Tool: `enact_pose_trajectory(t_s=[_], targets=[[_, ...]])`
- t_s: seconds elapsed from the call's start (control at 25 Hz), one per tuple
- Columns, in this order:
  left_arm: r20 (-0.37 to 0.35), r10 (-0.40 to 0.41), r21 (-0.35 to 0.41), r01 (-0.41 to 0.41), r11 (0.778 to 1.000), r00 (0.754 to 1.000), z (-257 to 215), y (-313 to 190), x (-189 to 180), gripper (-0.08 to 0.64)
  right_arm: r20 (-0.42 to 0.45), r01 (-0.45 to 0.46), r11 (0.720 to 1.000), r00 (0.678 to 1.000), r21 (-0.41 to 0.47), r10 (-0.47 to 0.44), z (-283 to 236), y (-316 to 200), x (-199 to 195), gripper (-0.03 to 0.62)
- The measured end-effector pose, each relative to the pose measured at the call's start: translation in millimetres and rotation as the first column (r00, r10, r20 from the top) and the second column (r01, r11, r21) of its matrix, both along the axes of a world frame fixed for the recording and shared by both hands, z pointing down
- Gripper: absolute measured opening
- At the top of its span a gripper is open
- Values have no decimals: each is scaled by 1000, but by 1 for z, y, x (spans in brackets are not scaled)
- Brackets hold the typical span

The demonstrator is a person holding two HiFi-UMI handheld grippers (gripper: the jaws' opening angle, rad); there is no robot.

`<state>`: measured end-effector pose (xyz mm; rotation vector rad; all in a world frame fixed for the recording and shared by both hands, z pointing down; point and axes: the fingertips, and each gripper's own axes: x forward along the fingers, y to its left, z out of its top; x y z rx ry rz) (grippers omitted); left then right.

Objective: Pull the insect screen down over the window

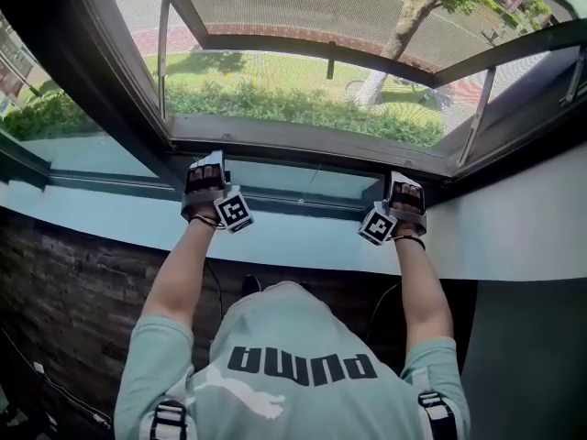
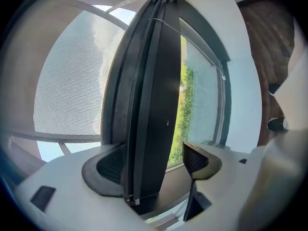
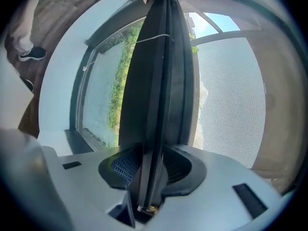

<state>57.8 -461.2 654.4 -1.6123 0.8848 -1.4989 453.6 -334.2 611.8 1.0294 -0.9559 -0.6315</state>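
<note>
screen (image 1: 367, 7) is stretching across the upper opening, and its bar (image 2: 154, 105) is sitting low, near the sill (image 1: 303, 246), running between both my tools. i'm holding the left gripper (image 1: 205, 180) around the bar's left part with its jaws standing apart. the outer pad (image 2: 108, 166) is lying against the bar's screen side, while the inner pad (image 2: 196, 160) is standing off with daylight showing between. so this side is only cradling the bar, not pinching it, and i'm judging that it's acting as a guide to keep the bar level. further right, the right gripper (image 1: 405, 198) is clamping the bar, both pads (image 3: 126, 170) pressing on its two faces, because the pull is needing one firm hold. i'm keeping the two grippers well apart so the bar isn't tilting and jamming at its ends. the pane (image 3: 103, 95) is showing uncovered beside the bar, so i'm judging that some travel is remaining.
</note>
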Motion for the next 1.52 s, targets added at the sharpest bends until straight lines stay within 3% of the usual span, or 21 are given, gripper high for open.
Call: enact_pose_trajectory(t_s=[0.16, 0.28, 0.36, 0.4, 0.44, 0.48, 0.52, 0.6, 0.68, 0.72, 0.76, 0.8, 0.84, 0.88, 0.92, 1.0, 1.08, 1.2, 1.32, 1.4, 1.52], targets=[[-41, 0, -10, 0, 1000, 999, -4, -1, 4, 379, 48, -25, 1000, 999, 5, 25, -2, 1, -1, 137], [-144, -25, -59, 17, 998, 989, -1, 3, 1, 379, 106, -34, 999, 994, 42, 29, 0, 4, -8, 137], [-295, -75, -140, 35, 990, 952, -3, 16, -3, 379, 196, -42, 996, 980, 84, 24, -3, 9, -21, 137], [-396, -107, -190, 33, 981, 912, -9, 24, -1, 379, 266, -59, 992, 964, 113, 27, -10, 13, -28, 137], [-502, -145, -243, 22, 970, 852, -18, 31, 4, 369, 345, -88, 986, 938, 141, 35, -19, 16, -33, 137], [-605, -189, -295, 2, 955, 773, -29, 39, 9, 318, 430, -127, 978, 902, 164, 45, -29, 21, -38, 137], [-695, -236, -344, -26, 939, 679, -41, 46, 15, 220, 522, -172, 968, 851, 180, 54, -37, 25, -42, 137], [-820, -329, -422, -105, 901, 468, -64, 58, 24, 83, 702, -268, 944, 710, 193, 58, -50, 32, -54, 128], [-871, -430, -480, -220, 849, 240, -81, 70, 30, 21, 846, -363, 913, 532, 188, 37, -61, 40, -67, 67], [-864, -489, -502, -286, 816, 123, -87, 77, 32, 14, 899, -407, 895, 438, 181, 18, -66, 44, -73, 24], [-839, -544, -517, -346, 783, 22, -92, 83, 32, 14, 939, -447, 878, 343, 169, -6, -70, 49, -79, 8], [-810, -584, -522, -393, 757, -49, -96, 90, 32, 12, 966, -482, 862, 255, 155, -31, -74, 55, -86, 8], [-792, -604, -521, -422, 742, -83, -98, 96, 32, 12, 982, -512, 848, 182, 140, -53, -77, 61, -92, 8], [-793, -604, -517, -432, 739, -84, -99, 103, 32, 12, 989, -535, 835, 127, 128, -70, -79, 68, -99, 8], [-808, -586, -510, -426, 747, -60, -99, 108, 31, 12, 993, -553, 825, 90, 119, -83, -80, 74, -106, 8], [-846, -533, -494, -394, 775, 12, -98, 117, 29, 12, 994, -575, 811, 51, 108, -97, -82, 86, -121, 8], [-866, -496, -480, -374, 793, 60, -99, 123, 27, 12, 994, -589, 801, 32, 104, -106, -83, 96, -134, 8], [-877, -471, -468, -389, 793, 95, -103, 132, 27, 12, 991, -620, 776, 18, 115, -132, -90, 108, -146, 8], [-890, -435, -448, -429, 784, 134, -110, 139, 33, 12, 987, -640, 755, 32, 141, -157, -101, 117, -153, 8], [-900, -408, -431, -450, 782, 154, -118, 147, 35, 12, 985, -640, 752, 48, 159, -168, -111, 122, -159, 8], [-905, -392, -422, -461, 780, 164, -128, 164, 34, 12, 983, -627, 761, 53, 170, -175, -119, 134, -169, 8]])
